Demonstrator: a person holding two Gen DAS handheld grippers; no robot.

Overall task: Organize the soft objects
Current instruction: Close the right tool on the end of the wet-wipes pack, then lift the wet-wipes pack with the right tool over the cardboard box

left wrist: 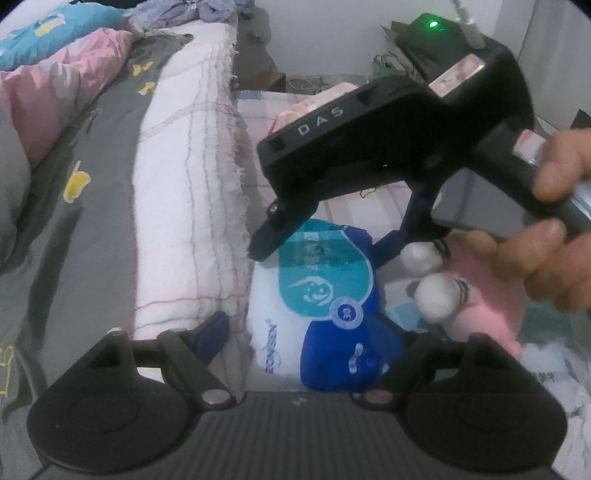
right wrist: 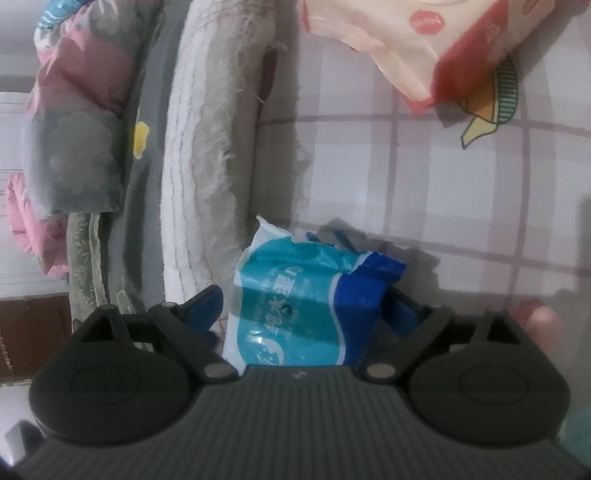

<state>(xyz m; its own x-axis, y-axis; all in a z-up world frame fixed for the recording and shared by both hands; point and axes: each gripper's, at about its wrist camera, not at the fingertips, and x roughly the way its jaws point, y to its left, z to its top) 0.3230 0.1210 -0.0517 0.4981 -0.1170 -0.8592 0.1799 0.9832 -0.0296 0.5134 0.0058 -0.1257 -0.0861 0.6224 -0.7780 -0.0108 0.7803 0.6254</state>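
A blue and white tissue pack (left wrist: 325,306) lies on the checked sheet beside a rolled white blanket (left wrist: 184,206). My left gripper (left wrist: 303,339) is wide open, its blue fingers either side of the pack's near end. My right gripper (right wrist: 310,306) is also wide open around the same pack (right wrist: 306,306); in the left wrist view its black body (left wrist: 388,140) hangs over the pack. A pink plush toy (left wrist: 476,291) with white paws lies just right of the pack, under the hand. A pink tissue pack (right wrist: 417,40) lies farther along the sheet.
A grey duvet with yellow prints (left wrist: 74,192) and pink and blue pillows (left wrist: 55,74) lie left of the rolled blanket. Crumpled purple clothes (left wrist: 192,11) sit at the far end. The checked sheet (right wrist: 461,192) stretches to the right. Boxes and clutter (left wrist: 399,48) stand by the far wall.
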